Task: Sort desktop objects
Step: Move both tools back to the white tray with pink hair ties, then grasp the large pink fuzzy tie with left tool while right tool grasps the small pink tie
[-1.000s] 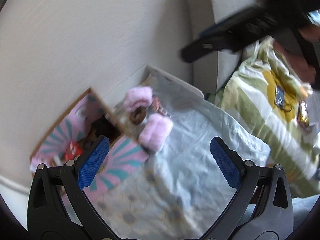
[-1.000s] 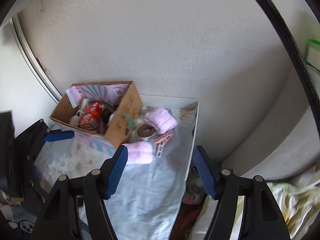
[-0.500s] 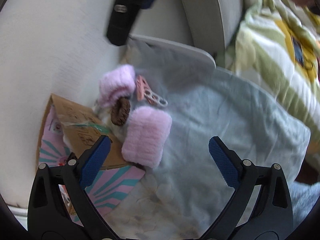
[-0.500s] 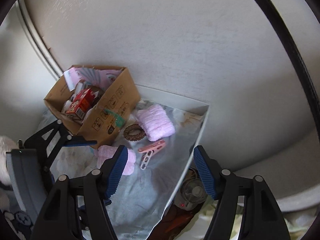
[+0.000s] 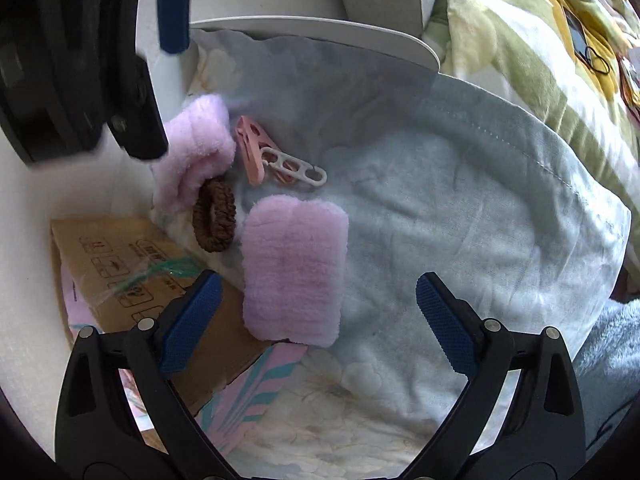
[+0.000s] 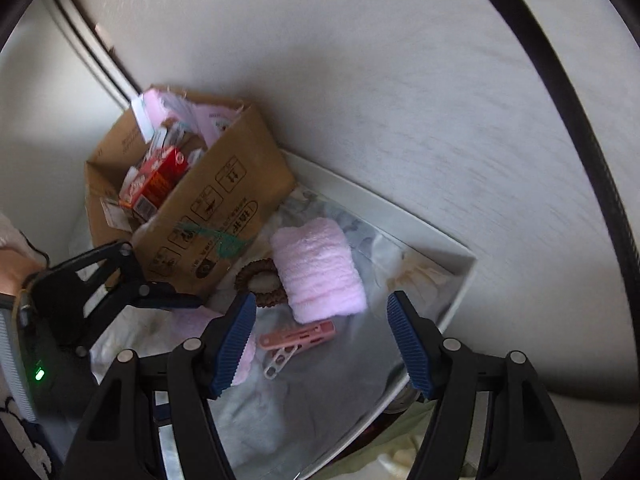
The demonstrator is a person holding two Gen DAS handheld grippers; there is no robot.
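Now both tongs [image 5: 316, 320] lower, nearer pink rolls [image 5: 294, 268]; jaws unchanged, empty.

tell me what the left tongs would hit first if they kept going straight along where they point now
Most likely the nearer pink fluffy roll, which lies between the open left tongs, slightly toward the left finger. Depth is unclear, so they could instead land on the blue cloth beside it.

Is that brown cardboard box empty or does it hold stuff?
Not empty: the brown cardboard box is open-topped, with a red packet and pink papers inside.
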